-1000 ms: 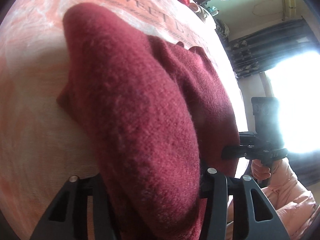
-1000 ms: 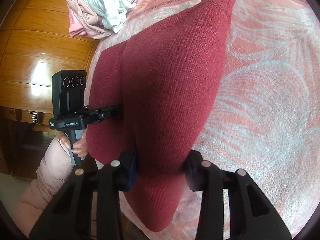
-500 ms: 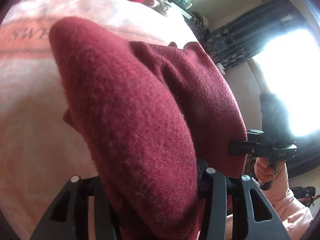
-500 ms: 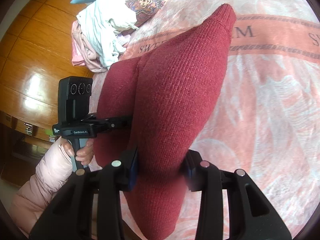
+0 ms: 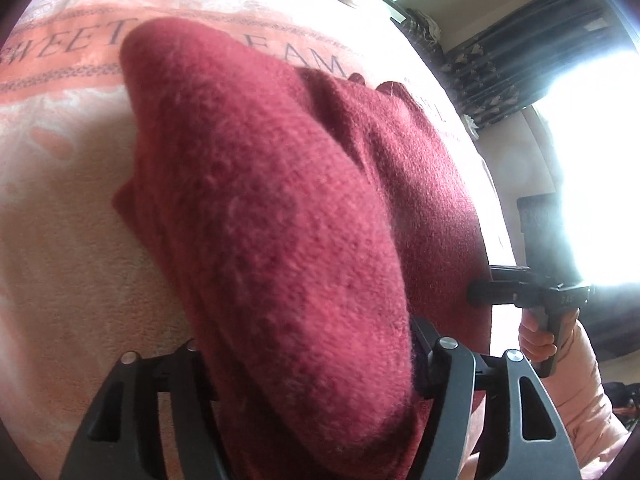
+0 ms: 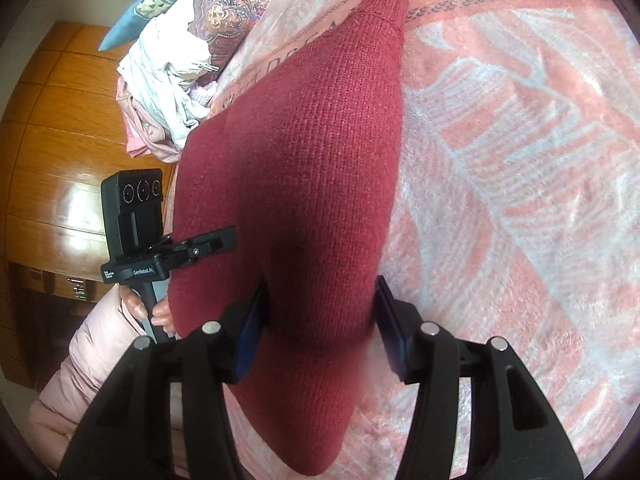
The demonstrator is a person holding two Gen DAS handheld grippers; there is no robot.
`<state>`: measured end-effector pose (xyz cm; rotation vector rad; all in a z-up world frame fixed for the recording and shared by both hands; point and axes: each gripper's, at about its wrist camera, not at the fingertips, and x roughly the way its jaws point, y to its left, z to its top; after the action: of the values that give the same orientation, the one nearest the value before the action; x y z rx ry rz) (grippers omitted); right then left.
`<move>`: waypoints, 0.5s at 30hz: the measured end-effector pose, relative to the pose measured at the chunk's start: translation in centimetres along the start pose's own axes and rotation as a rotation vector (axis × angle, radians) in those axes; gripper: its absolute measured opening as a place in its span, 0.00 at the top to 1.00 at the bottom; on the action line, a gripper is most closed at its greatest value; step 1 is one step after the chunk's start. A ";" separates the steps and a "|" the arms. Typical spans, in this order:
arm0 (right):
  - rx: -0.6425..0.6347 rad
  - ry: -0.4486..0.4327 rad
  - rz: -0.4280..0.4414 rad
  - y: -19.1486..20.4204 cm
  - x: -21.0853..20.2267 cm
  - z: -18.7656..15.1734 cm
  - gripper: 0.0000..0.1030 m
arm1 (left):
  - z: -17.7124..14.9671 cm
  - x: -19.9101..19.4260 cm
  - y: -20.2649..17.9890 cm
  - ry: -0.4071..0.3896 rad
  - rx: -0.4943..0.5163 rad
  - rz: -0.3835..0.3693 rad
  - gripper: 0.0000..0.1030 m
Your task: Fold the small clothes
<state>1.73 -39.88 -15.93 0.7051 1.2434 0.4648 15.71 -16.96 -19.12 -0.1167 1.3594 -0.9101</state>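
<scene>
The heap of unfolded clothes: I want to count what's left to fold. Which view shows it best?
The right wrist view: the heap of unfolded clothes lies at the bed's edge, left of the red knit garment. The left wrist view doesn't show it.

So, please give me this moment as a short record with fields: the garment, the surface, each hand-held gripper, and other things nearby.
garment: dark red knit sweater, lifted at two places, its far end resting on the blanket
surface: pink blanket with printed letters, on a bed
left hand-held gripper: shut on the sweater
right hand-held gripper: shut on the sweater
nearby: pile of light clothes at the bed edge, blue pillow, wooden wardrobe
fold state: not yet folded flat
</scene>
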 end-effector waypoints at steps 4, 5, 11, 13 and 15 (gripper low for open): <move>0.022 0.015 -0.008 0.5 -0.9 -2.5 0.34 | -2.5 -2.3 -0.4 -0.004 -0.019 0.041 0.30; 0.013 0.024 -0.029 0.7 -1.1 -3.4 0.34 | -3.2 -2.7 -0.8 -0.001 -0.014 0.052 0.30; -0.108 0.046 -0.219 2.9 -1.2 -7.4 0.54 | -8.3 -3.9 -2.2 0.032 0.079 0.207 0.31; -0.112 0.054 -0.256 3.3 -0.8 -7.6 0.60 | -9.1 -3.2 -1.9 0.044 0.086 0.239 0.32; -0.107 0.077 -0.307 3.1 0.2 -7.7 0.63 | -9.2 -3.0 -1.7 0.035 0.073 0.246 0.32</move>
<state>-5.46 -35.79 -15.03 0.3996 1.3621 0.3038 7.04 -12.35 -18.23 0.1208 1.3374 -0.7554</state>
